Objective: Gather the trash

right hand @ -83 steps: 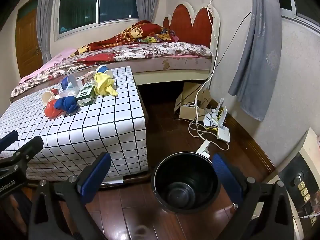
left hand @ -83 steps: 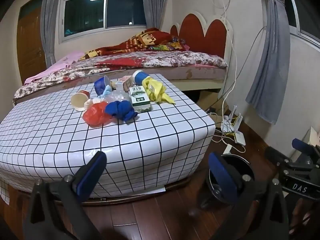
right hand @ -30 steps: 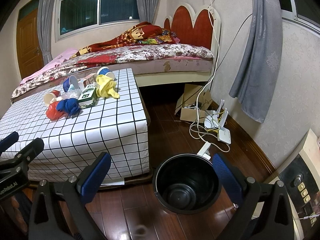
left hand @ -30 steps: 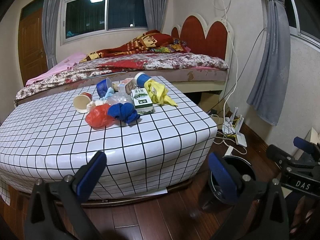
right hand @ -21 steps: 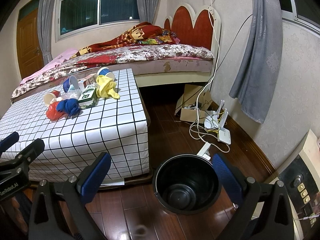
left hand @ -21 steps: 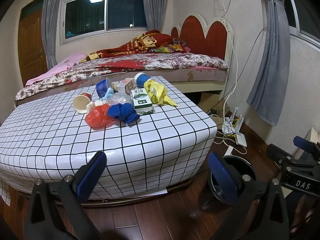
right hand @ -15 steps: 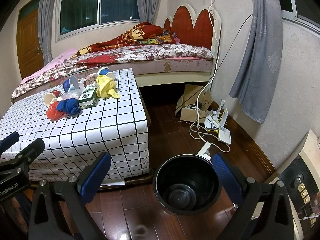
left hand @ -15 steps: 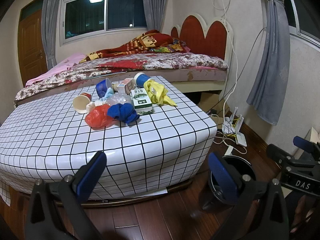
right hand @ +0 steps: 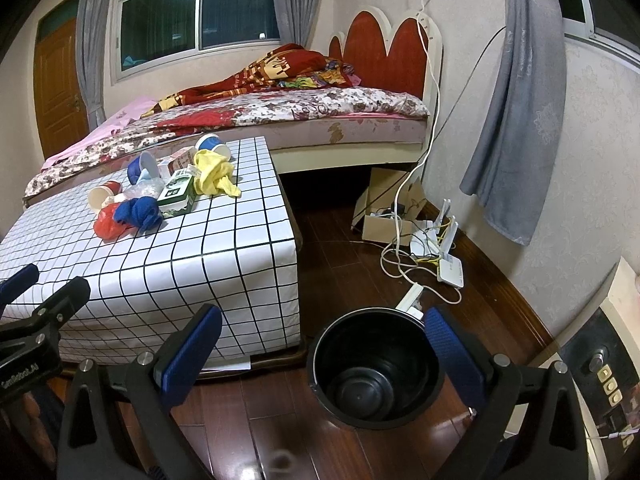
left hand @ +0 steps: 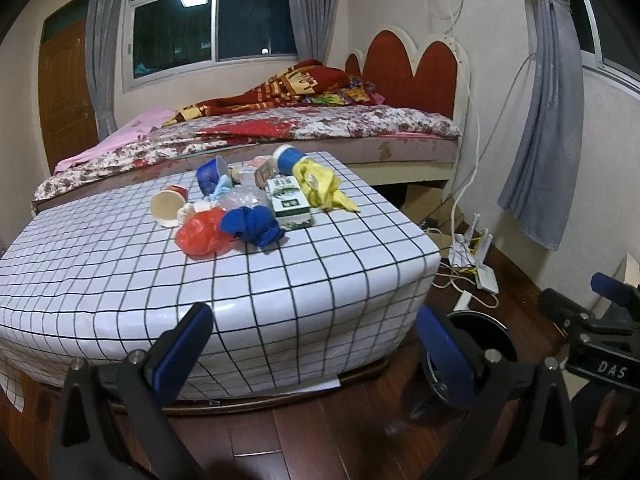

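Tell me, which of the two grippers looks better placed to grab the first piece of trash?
Probably the left gripper: it faces the trash pile on the checked table, open and empty. The right gripper, also open, hangs over the black bin.

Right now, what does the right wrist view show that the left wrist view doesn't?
Only the right wrist view looks into the black bin, which holds no trash, and shows the cardboard box under the bed. Only the left wrist view faces the trash pile squarely. Both show the checked table, the router, and open, empty grippers: left gripper, right gripper.
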